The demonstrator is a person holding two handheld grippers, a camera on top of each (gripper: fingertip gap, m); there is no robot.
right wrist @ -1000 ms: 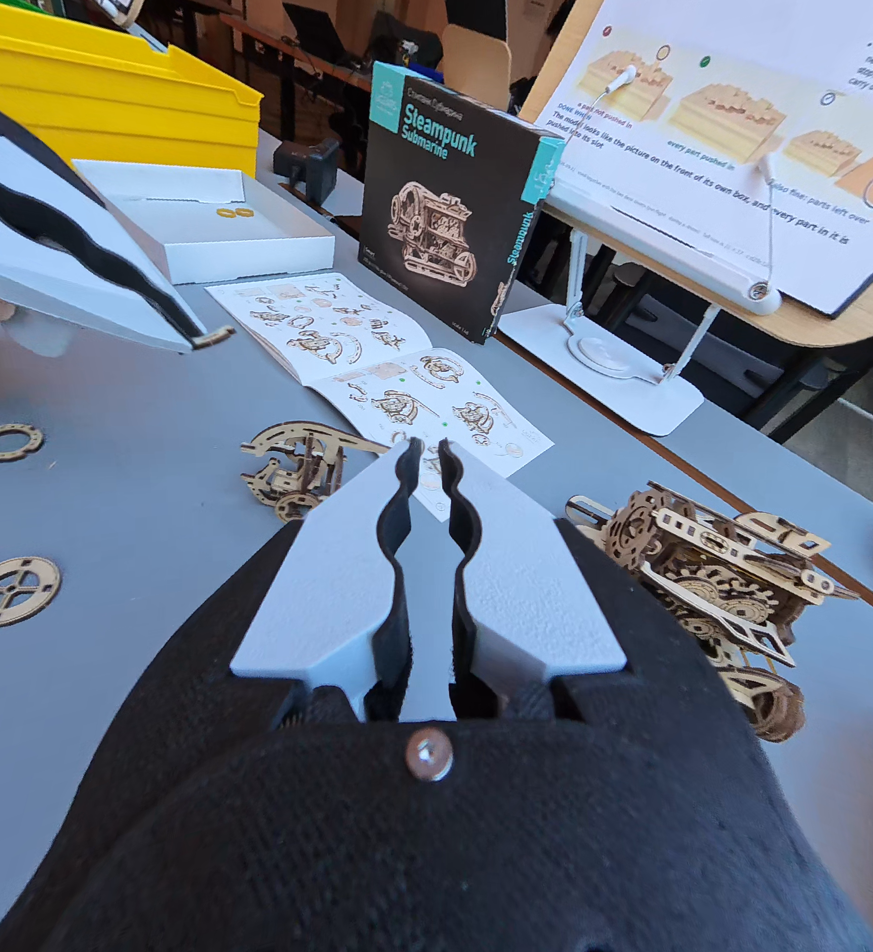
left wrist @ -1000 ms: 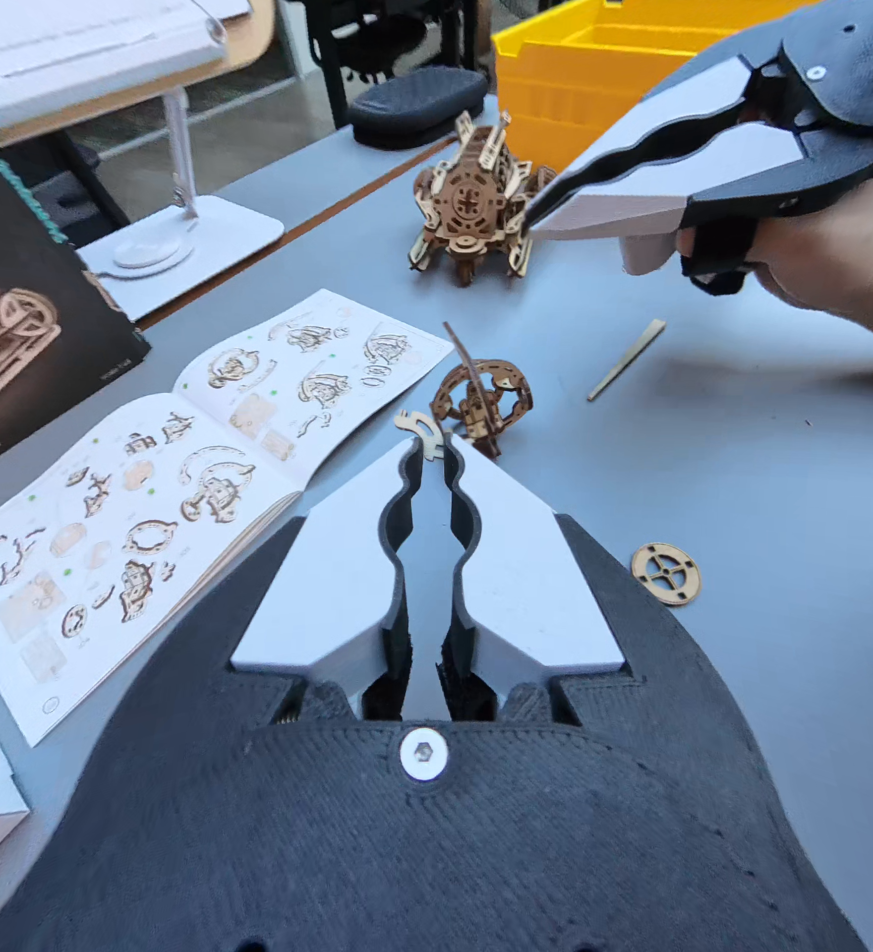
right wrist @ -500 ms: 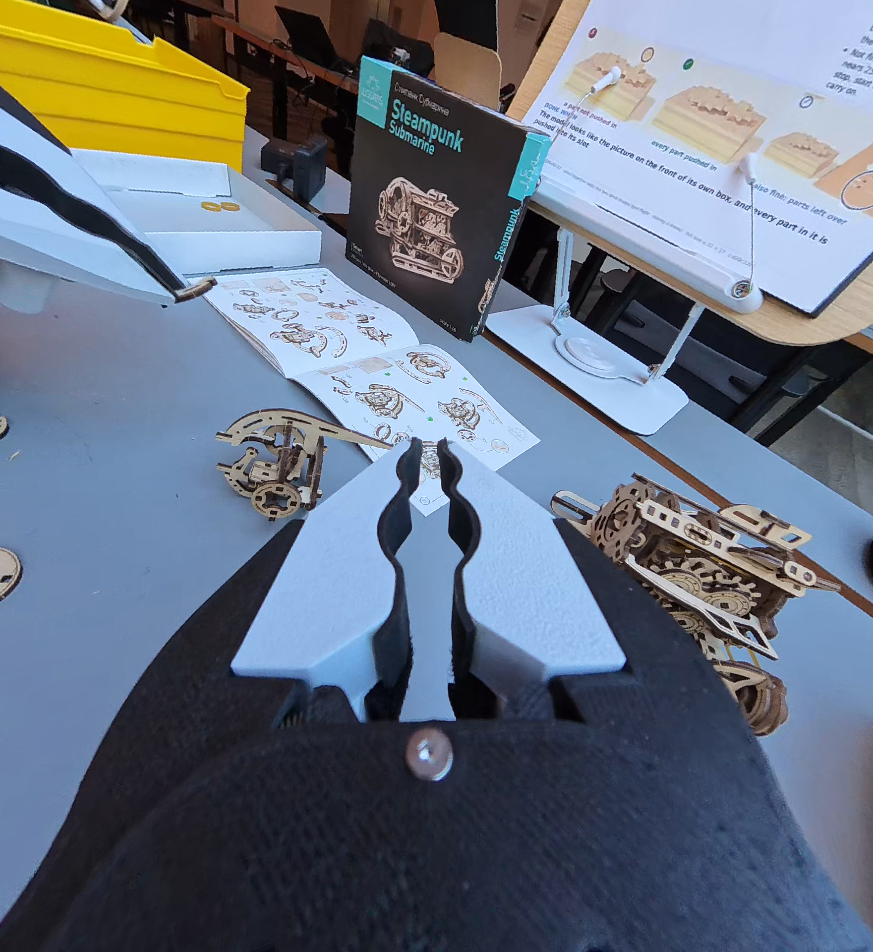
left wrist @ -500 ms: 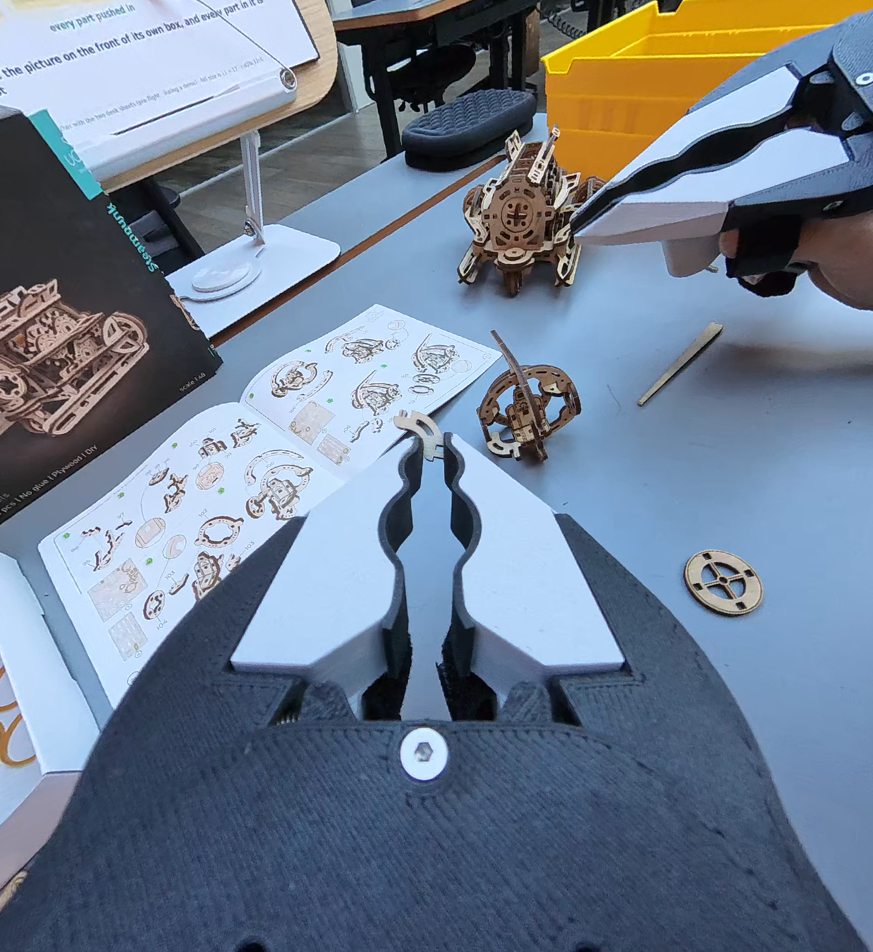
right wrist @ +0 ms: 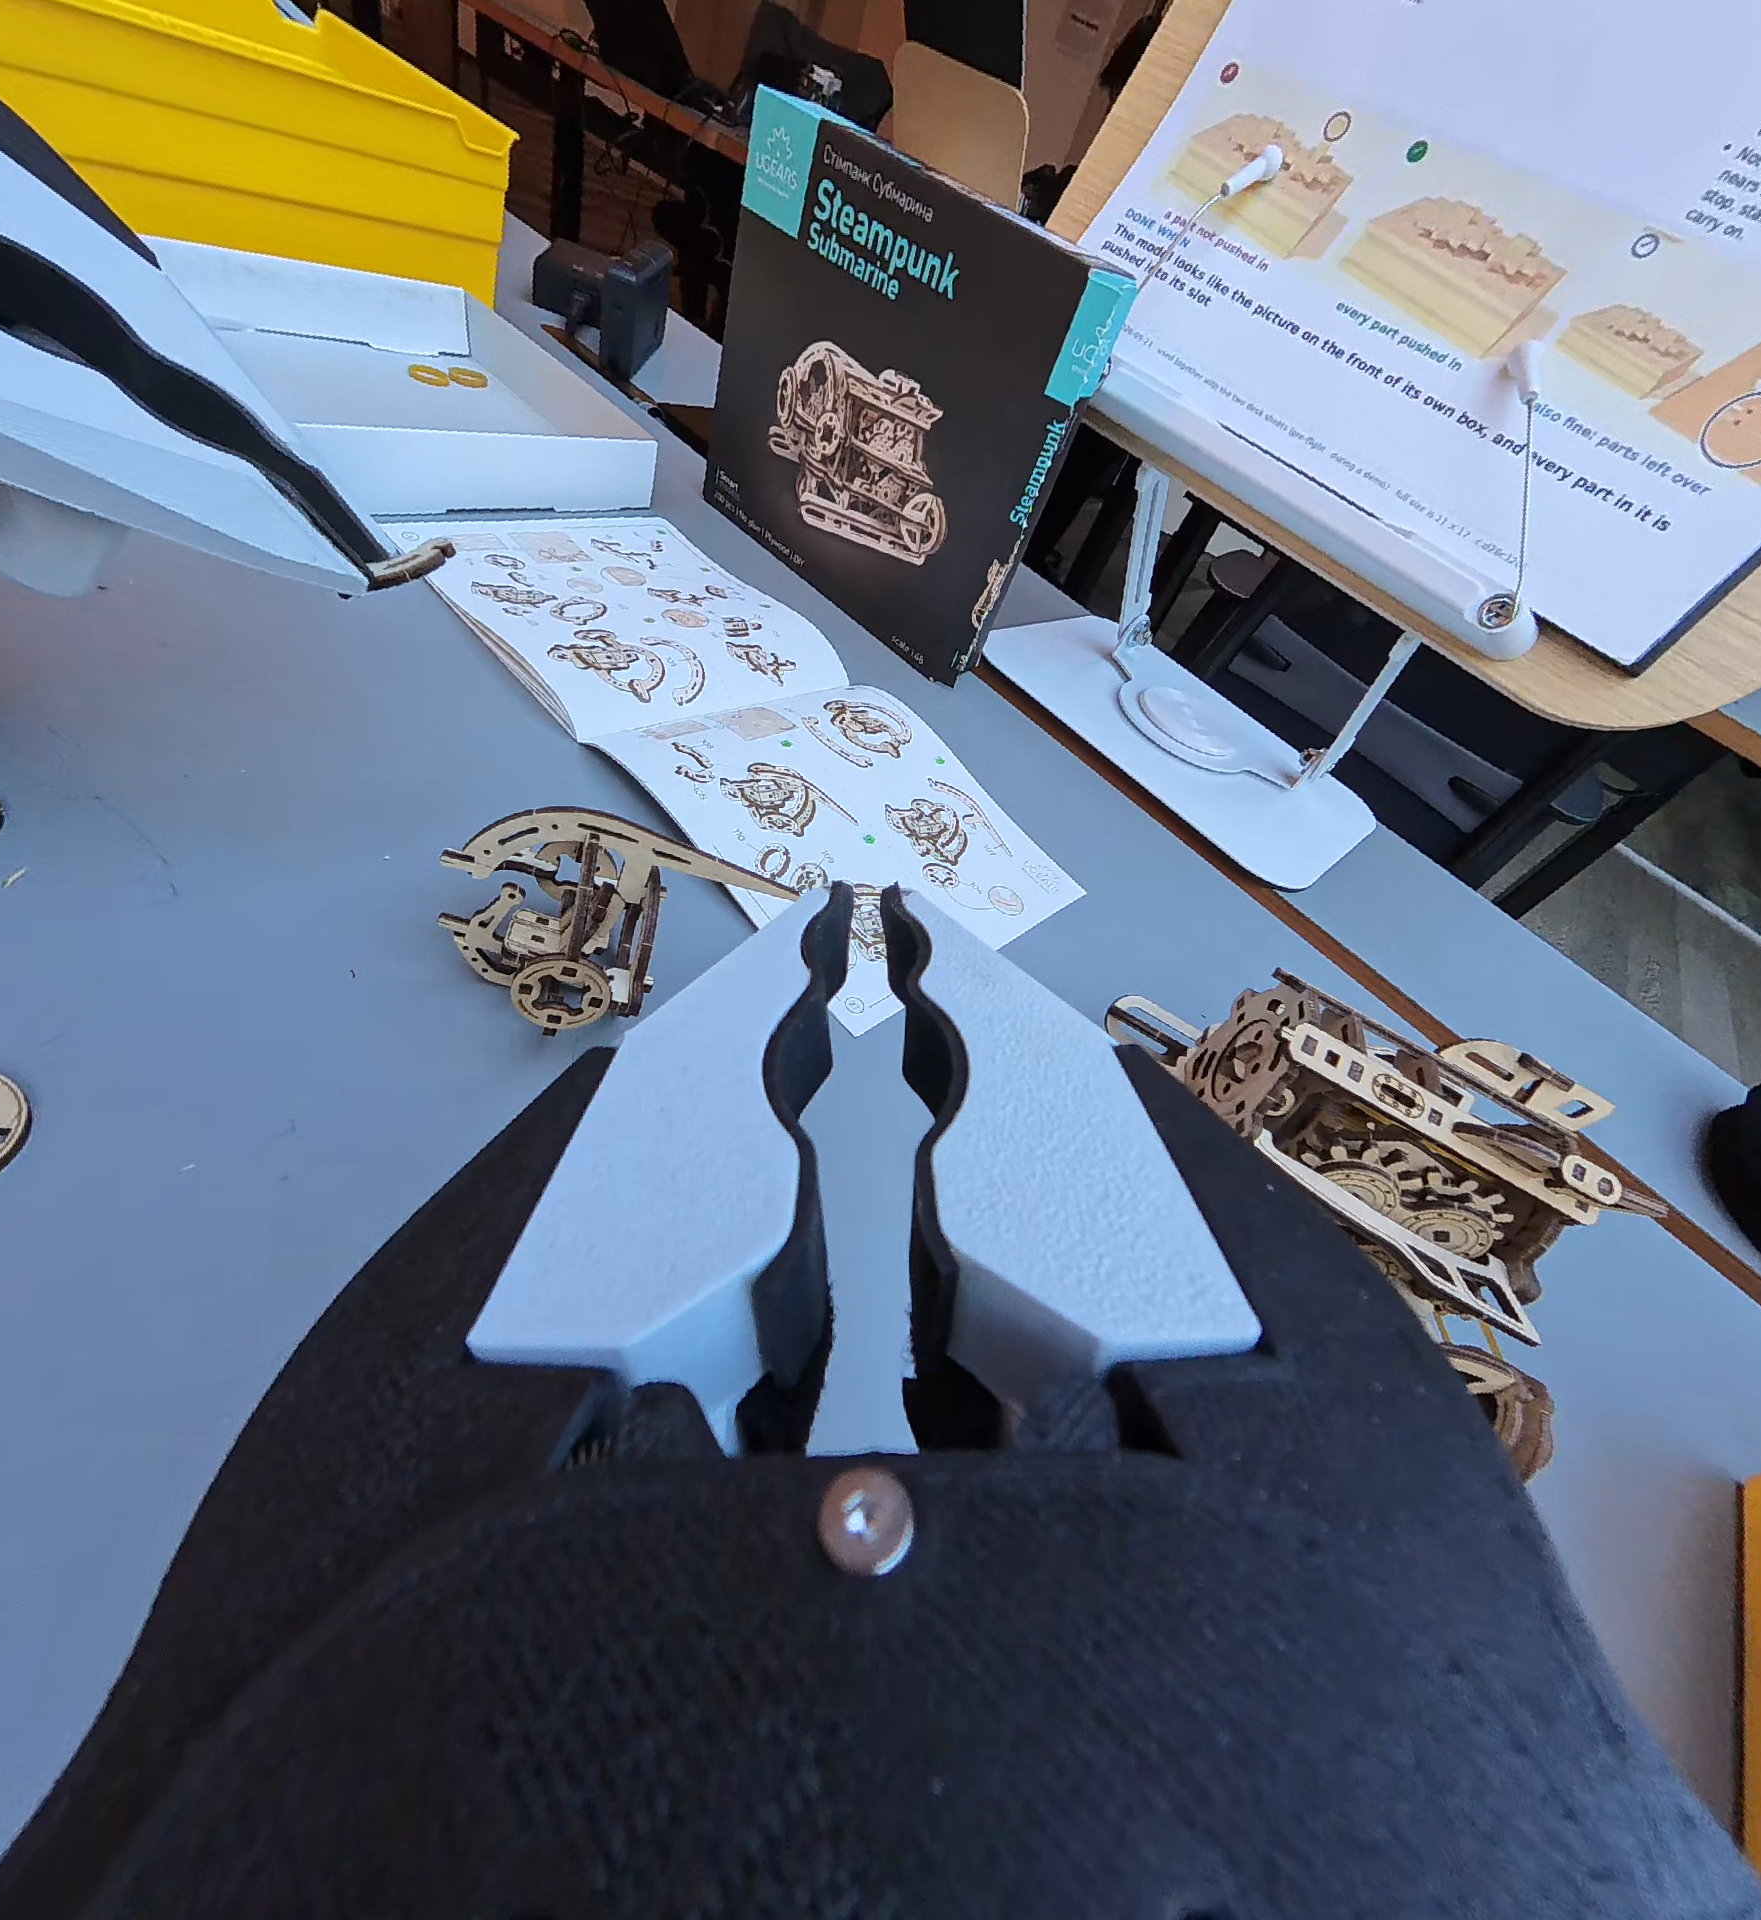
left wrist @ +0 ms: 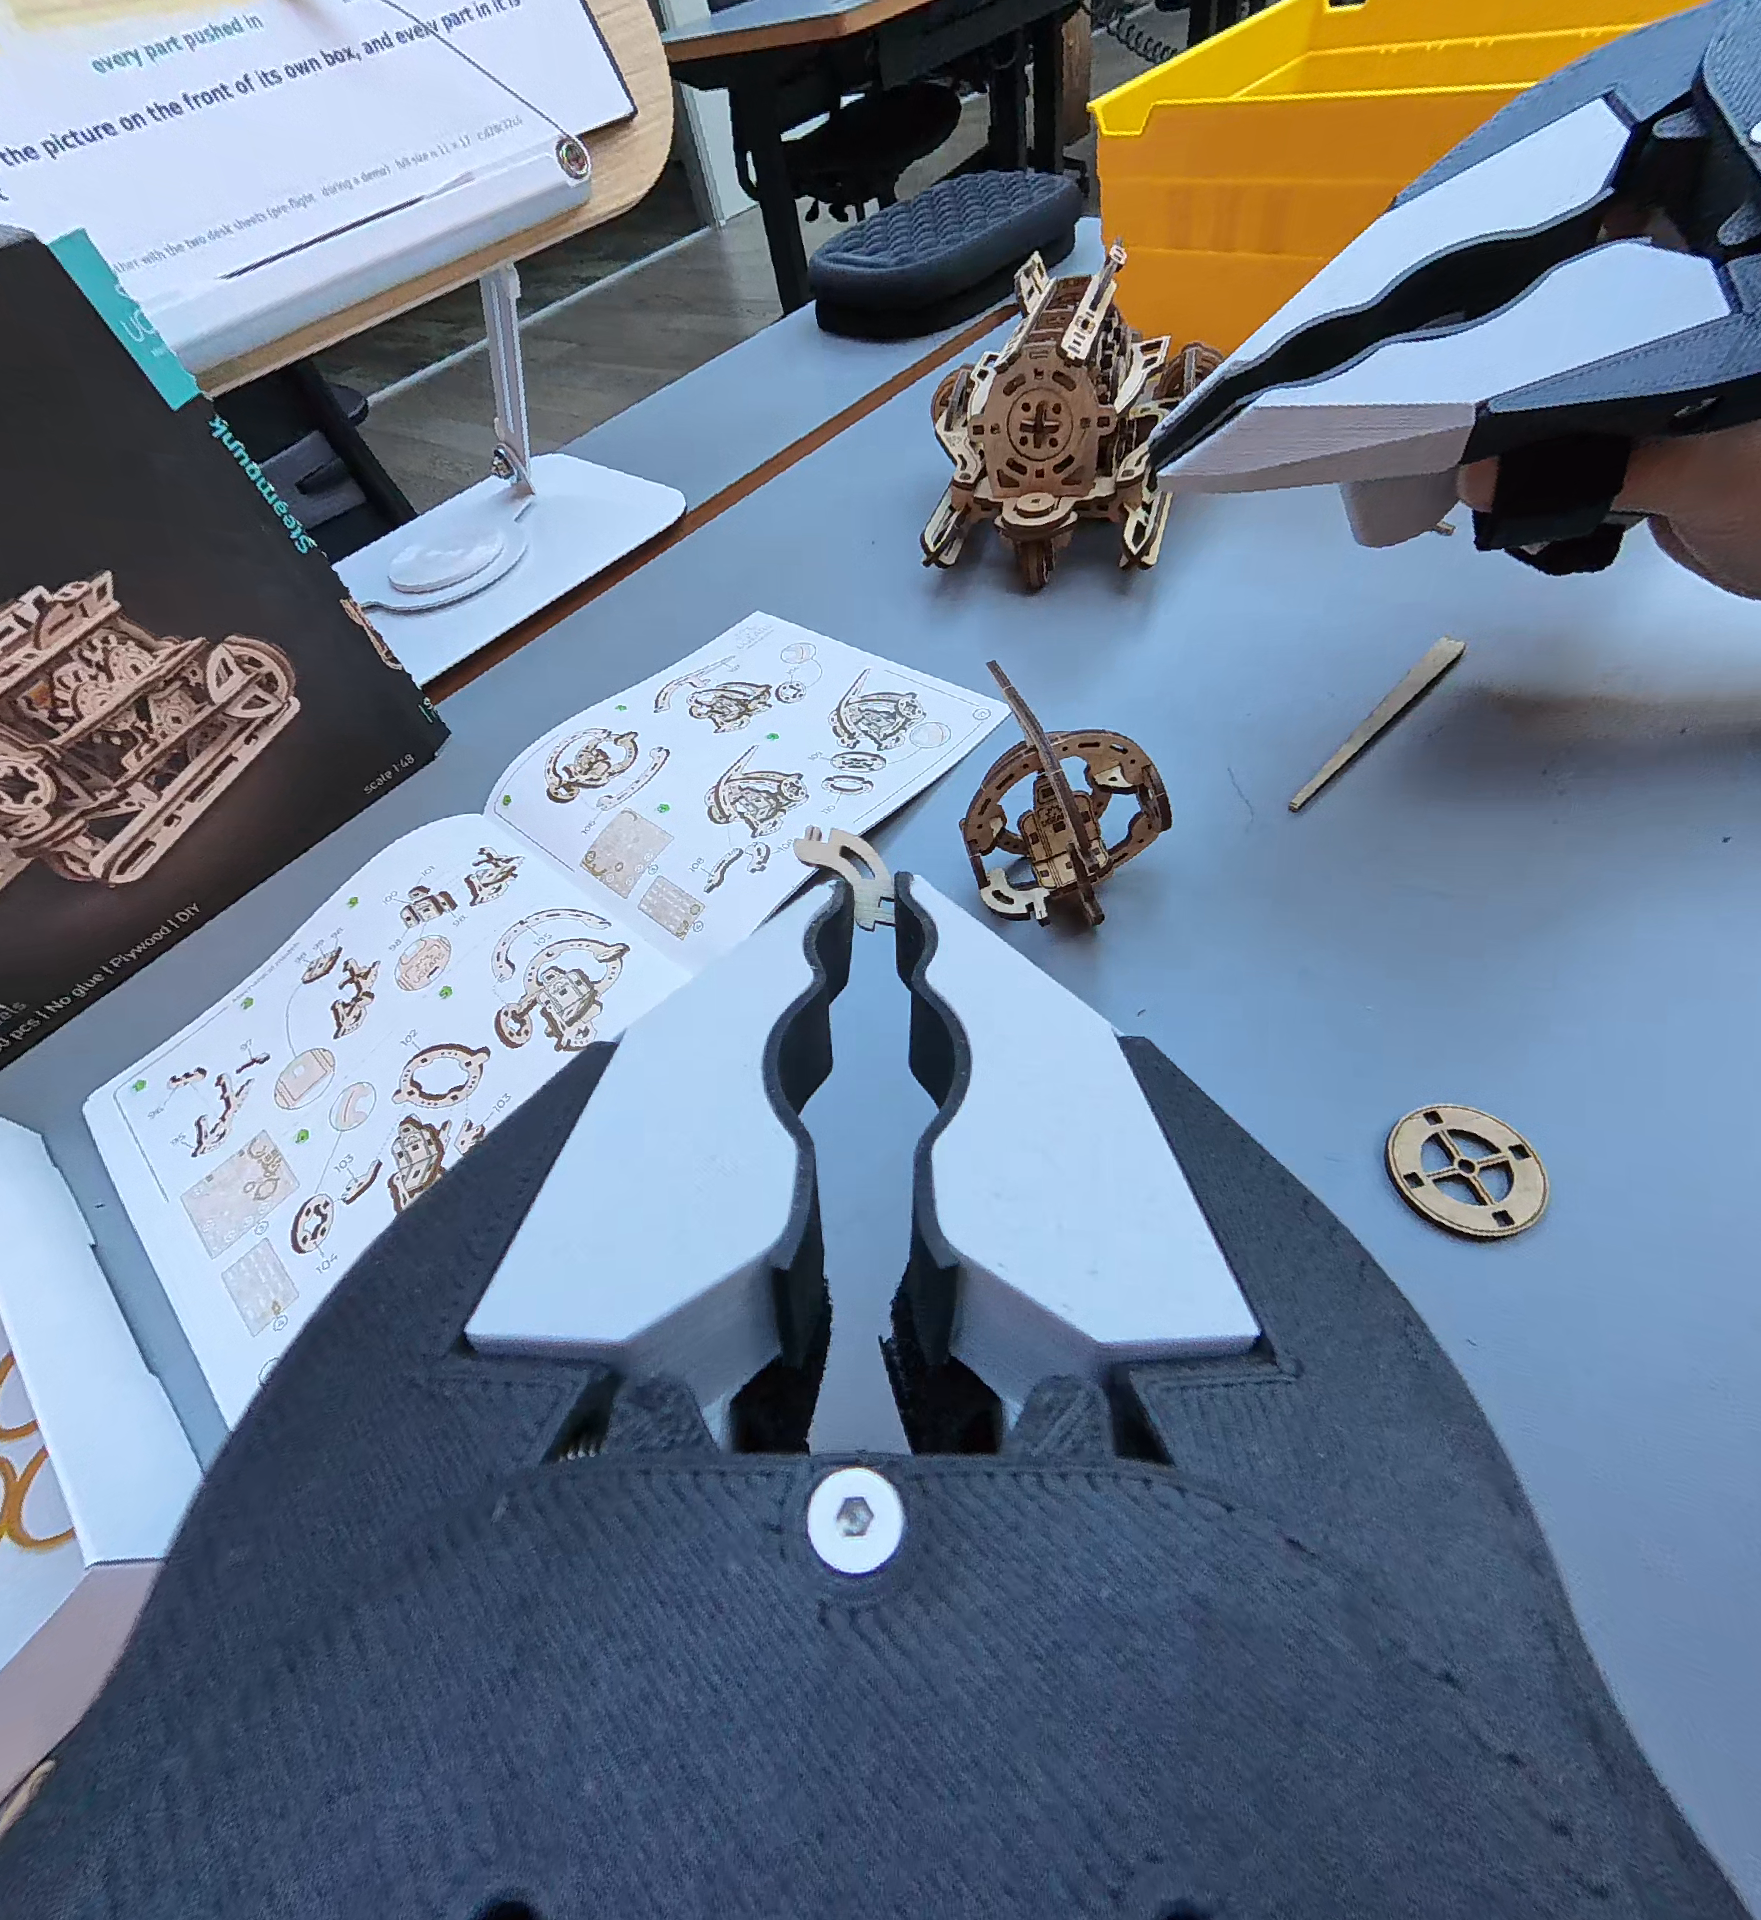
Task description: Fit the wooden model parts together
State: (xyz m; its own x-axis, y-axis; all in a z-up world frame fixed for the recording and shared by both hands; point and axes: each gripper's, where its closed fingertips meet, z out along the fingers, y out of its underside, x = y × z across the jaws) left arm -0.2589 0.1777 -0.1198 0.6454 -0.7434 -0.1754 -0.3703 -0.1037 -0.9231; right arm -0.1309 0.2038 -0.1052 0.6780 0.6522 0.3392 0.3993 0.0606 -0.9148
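Note:
My left gripper [left wrist: 871,906] is shut on a small curved wooden piece [left wrist: 845,868] and holds it above the grey table, just left of the small round sub-assembly [left wrist: 1058,821]. In the right wrist view the curved piece [right wrist: 408,566] sticks out of the left gripper's tip at the upper left. My right gripper [right wrist: 860,899] is shut and empty, and hovers between the sub-assembly [right wrist: 564,925] and the large wooden model [right wrist: 1375,1153]. In the left wrist view the right gripper [left wrist: 1162,457] has its tips next to the large model [left wrist: 1047,426].
An open instruction booklet [left wrist: 502,935] lies left of the parts, with the black model box [left wrist: 76,675] behind it. A spoked wooden disc [left wrist: 1466,1171] and a thin stick [left wrist: 1375,727] lie loose. A yellow bin [left wrist: 1323,156], a white tray [right wrist: 419,405] and a sheet stand [right wrist: 1219,748] border the table. Spacing between my two grippers at the tips: around 15 cm.
My left gripper has swung left with the curved piece still in it, so more of the box and booklet shows. The right gripper has shifted only slightly.

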